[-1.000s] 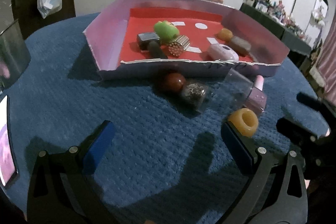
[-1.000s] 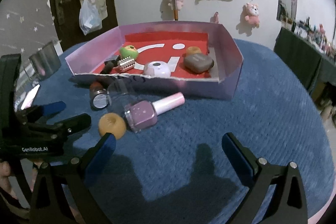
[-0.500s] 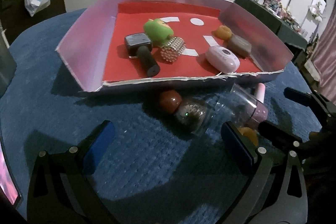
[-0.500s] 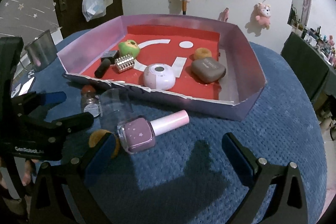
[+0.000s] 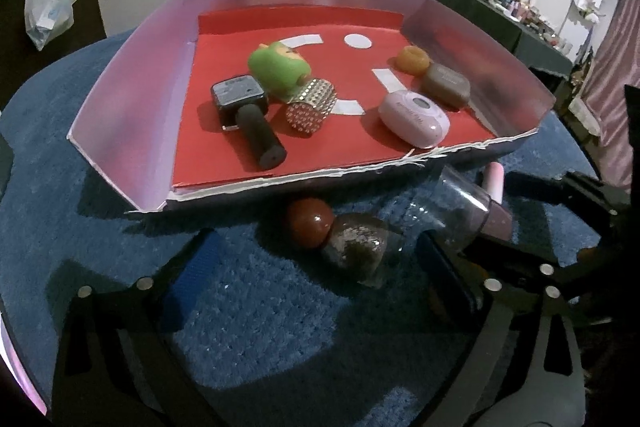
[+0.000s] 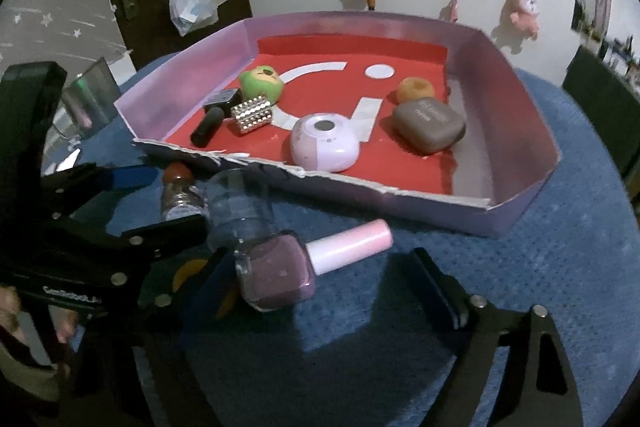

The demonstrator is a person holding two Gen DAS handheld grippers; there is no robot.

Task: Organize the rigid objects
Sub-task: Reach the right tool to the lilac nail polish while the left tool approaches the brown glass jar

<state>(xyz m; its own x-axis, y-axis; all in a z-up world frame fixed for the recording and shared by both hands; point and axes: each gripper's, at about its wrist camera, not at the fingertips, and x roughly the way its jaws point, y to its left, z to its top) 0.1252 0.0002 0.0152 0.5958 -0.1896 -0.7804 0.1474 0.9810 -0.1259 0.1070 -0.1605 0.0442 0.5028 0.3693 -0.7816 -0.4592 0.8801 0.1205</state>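
A small glitter bottle (image 5: 356, 251) with a red-brown cap lies on the blue cloth just before the pink tray (image 5: 132, 99). My left gripper (image 5: 320, 275) straddles it with jaws closing, and the pads stand clear of it. Beside it lie a clear cup (image 5: 452, 215) and a purple nail polish bottle (image 6: 276, 271) with a pink cap. My right gripper (image 6: 324, 287) has that polish bottle between its closing jaws, the right pad apart from it. The left gripper (image 6: 156, 201) shows around the glitter bottle (image 6: 180, 195). An orange ring (image 6: 184, 271) is half hidden.
The tray (image 6: 520, 99) has a red floor and holds a green toy (image 5: 280, 67), a black polish bottle (image 5: 244, 107), a studded roller (image 5: 310, 107), a pink case (image 5: 414, 119), a brown case (image 5: 446, 85) and an orange ring (image 5: 412, 59). A phone edge shows at far left.
Both grippers have moved forward toward the tray's front wall and their jaws have narrowed. The glitter bottle and the polish bottle now lie between the fingers. The orange ring has slipped behind fingers.
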